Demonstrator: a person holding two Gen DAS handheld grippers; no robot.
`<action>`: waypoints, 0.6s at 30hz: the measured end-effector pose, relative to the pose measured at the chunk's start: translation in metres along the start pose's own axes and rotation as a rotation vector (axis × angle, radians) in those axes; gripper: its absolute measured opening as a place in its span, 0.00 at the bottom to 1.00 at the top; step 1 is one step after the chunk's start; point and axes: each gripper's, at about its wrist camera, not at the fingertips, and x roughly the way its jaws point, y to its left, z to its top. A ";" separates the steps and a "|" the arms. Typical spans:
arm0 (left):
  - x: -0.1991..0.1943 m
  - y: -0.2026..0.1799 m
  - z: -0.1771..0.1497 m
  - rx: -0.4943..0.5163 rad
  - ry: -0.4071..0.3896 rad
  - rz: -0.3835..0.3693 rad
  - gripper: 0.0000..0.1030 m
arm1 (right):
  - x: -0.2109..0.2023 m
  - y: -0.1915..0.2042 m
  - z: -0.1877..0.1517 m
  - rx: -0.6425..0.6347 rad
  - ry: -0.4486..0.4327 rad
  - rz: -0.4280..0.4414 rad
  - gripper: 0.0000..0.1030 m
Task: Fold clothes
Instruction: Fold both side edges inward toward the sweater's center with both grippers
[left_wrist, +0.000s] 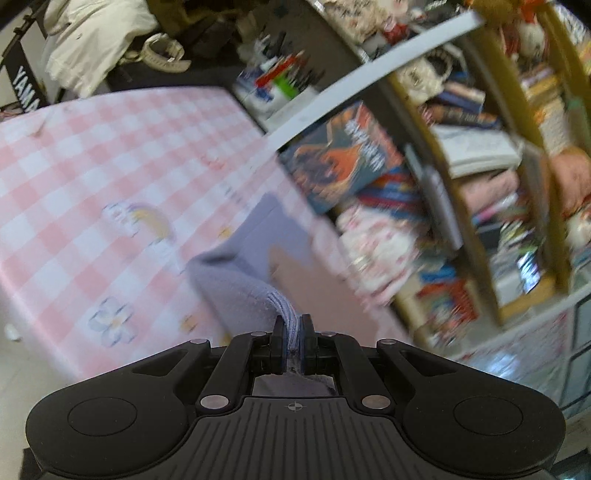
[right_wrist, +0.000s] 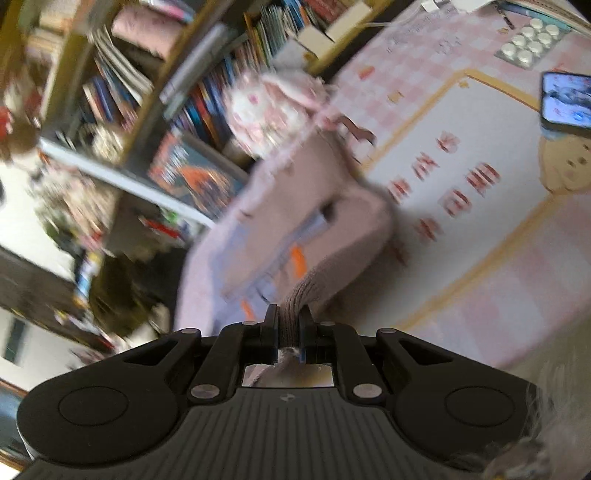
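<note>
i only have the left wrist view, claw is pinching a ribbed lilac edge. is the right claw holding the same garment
Observer: It looks so. The right claw is shut on a ribbed edge of a pale knit garment, pinker in that view.
Operator: anything on it i cant see
Observer: Yes, an orange mark on a pale blue patch on its front.
Operator: whats on the table on that side
Observer: A phone with its screen lit, at the right edge of the view.
Operator: anything else
Observer: A tray of round white lids, further back on the pink checked cloth.
</note>
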 end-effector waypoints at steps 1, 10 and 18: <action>0.003 -0.003 0.006 -0.005 -0.012 -0.016 0.05 | 0.002 0.003 0.007 0.008 -0.015 0.017 0.09; 0.051 -0.026 0.054 -0.003 -0.049 -0.094 0.05 | 0.035 0.028 0.060 0.026 -0.142 0.090 0.09; 0.114 -0.035 0.092 0.006 -0.009 -0.087 0.05 | 0.082 0.037 0.099 0.025 -0.176 0.052 0.09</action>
